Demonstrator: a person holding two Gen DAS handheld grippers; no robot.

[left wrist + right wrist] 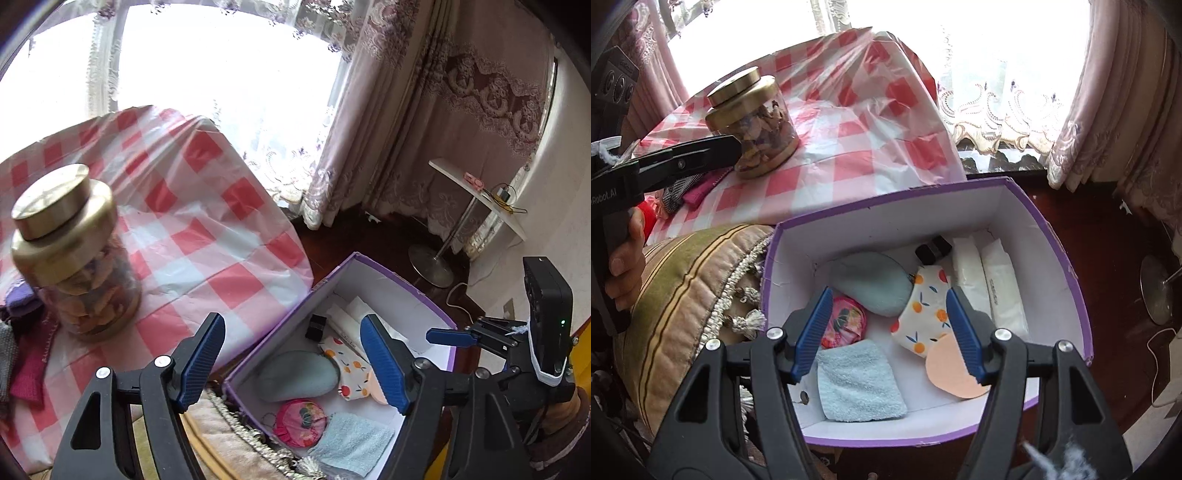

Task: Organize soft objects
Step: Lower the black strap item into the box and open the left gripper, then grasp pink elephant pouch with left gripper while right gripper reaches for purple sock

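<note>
Right wrist: right gripper point(886, 334) open, empty, over box point(1056, 236).

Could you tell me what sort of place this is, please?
Probably a home living room or bedroom: patterned mauve lace curtains at a bright window, a red-and-white checked tablecloth, and a striped fringed cushion beside the purple cardboard box.

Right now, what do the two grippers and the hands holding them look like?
Both are black plastic clamp frames with silver screws and ribbed blue finger pads. The left gripper carries white lettering on its body. The right gripper has a black-and-white module with a green light and white fluff stuck near its hinge. A dark brown sleeve shows behind it.
</note>
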